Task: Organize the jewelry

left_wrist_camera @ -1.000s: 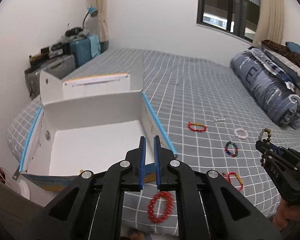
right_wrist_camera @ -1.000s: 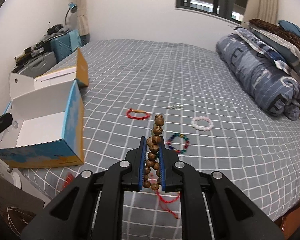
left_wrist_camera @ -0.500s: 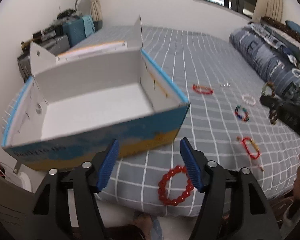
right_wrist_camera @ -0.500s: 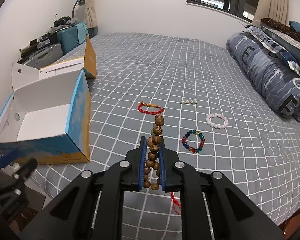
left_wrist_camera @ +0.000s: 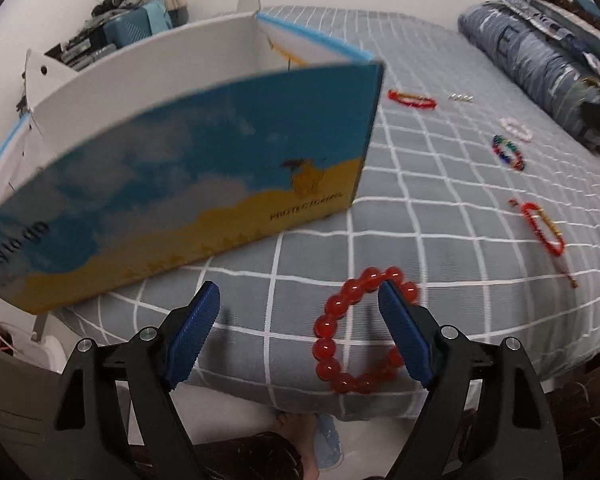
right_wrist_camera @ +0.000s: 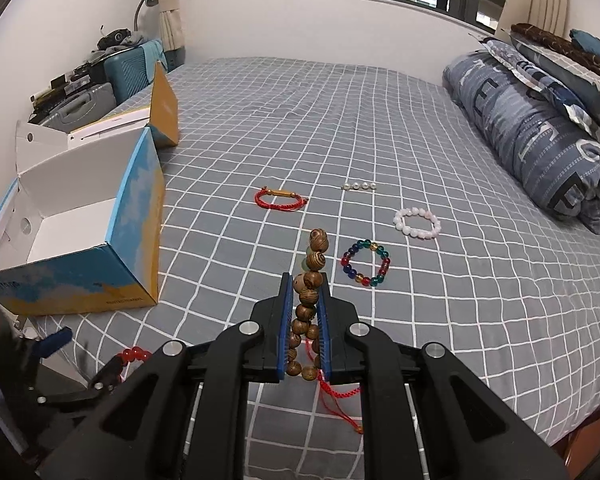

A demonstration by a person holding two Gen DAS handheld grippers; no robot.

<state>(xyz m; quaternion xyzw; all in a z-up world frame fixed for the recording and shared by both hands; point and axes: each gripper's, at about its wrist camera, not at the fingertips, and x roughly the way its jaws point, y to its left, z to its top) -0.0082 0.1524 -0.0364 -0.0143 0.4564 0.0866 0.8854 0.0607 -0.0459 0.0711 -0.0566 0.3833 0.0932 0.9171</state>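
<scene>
**Loose beads on soft bedding: pinch across the strand, not the ring**

The left tongs are opening wide over the near edge of the bed, with nothing pressed between the blue pads. The red bead bracelet lies flat on the grey checked cover close to that edge. Its left arc sits inside the gap, while the right pad overlaps the ring's right side; whether it touches the beads I cannot tell.

The right tongs are closed tight on a wooden bead bracelet, which stands up out of the pads in a doubled column. A red cord bracelet lies on the cover just below them.

The red bracelet looks light, each bead hard, round and glossy, the whole ring limp on its string. Smooth beads would likely roll out of a shallow pinch, and the soft bedding will give under downward pressure. The safest hold, I judge, is across one arc of the ring, two or three beads deep in the ribbed pads, letting the rest hang. It should not be fragile, but the string could snag.

The open cardboard box sits at the near left corner of the bed, just beside the red bracelet, and is the probable destination. Further in lie another red cord bracelet, a multicoloured bead bracelet, a pale pink bracelet and a short row of pearls, all well apart.
</scene>
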